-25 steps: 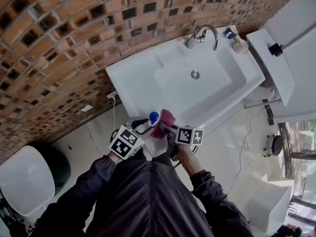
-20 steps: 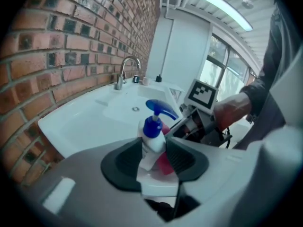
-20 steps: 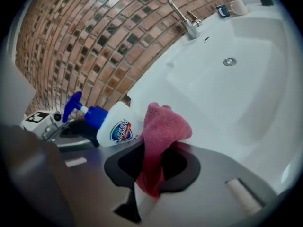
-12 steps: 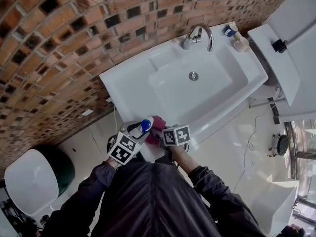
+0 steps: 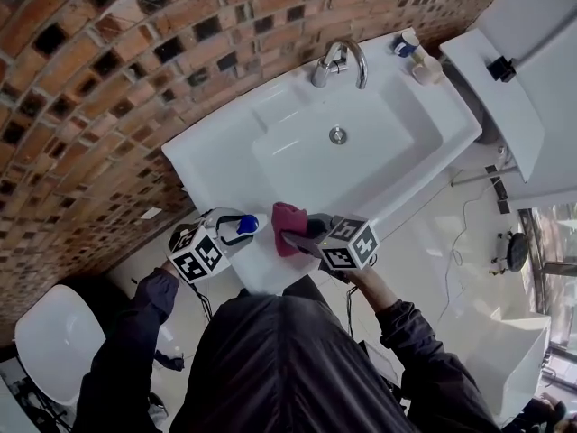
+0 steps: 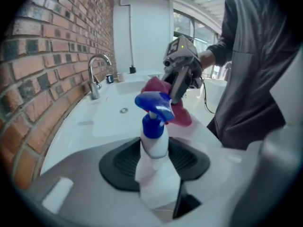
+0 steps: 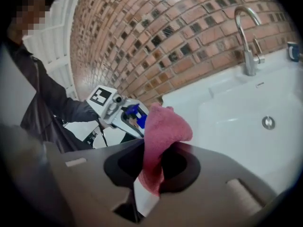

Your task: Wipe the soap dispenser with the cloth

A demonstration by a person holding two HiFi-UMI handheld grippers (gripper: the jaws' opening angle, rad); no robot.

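**Cloth and dispenser apart at the sink's front edge**

You hold both grippers close before your chest, elbows bent, over the front rim of the sink [image 5: 225, 138]. Your left gripper [image 5: 229, 233] clamps its fingers on the soap dispenser [image 6: 154, 150], blue pump toward the cloth. Those fingers have just eased wider, bottle still between them. Your right gripper [image 5: 302, 238] pinches the pink cloth [image 5: 287, 226]. A second ago cloth met pump — now they sit just beside each other, apart.

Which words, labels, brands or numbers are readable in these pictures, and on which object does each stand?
None can be read.
Soap dispenser: white body, no print visible.
Cloth: no label.
Left gripper and right gripper cubes: square patterns only, no letters.
Small blue-capped container: too small to read.
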